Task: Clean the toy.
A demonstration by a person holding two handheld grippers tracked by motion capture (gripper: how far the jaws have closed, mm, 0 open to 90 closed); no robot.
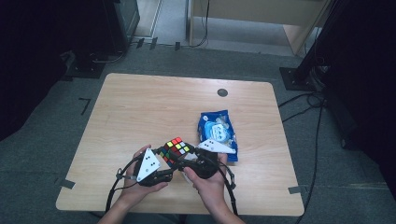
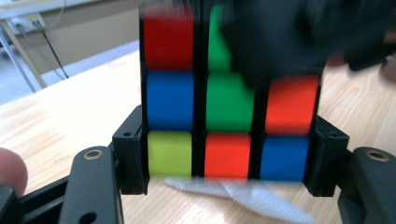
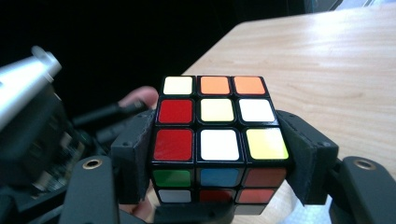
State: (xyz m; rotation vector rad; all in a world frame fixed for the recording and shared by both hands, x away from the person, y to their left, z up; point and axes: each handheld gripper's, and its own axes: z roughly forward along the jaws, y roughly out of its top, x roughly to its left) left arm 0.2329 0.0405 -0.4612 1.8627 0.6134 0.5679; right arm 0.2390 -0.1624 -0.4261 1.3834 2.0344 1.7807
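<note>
Cube: multicoloured plastic puzzle cube [image 1: 174, 149] sits between both grippers, above the table.
Left gripper [image 2: 226, 156]: jaws clamp its bottom layer.
Right gripper [image 3: 219, 154]: jaws clamp its near layer.

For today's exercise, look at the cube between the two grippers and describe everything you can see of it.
The cube is a three-by-three puzzle of glossy plastic, black between red, orange, yellow, white, green and blue stickers, scrambled. It is held above the table, near its front edge. The left gripper and right gripper each clamp opposite sides.
</note>
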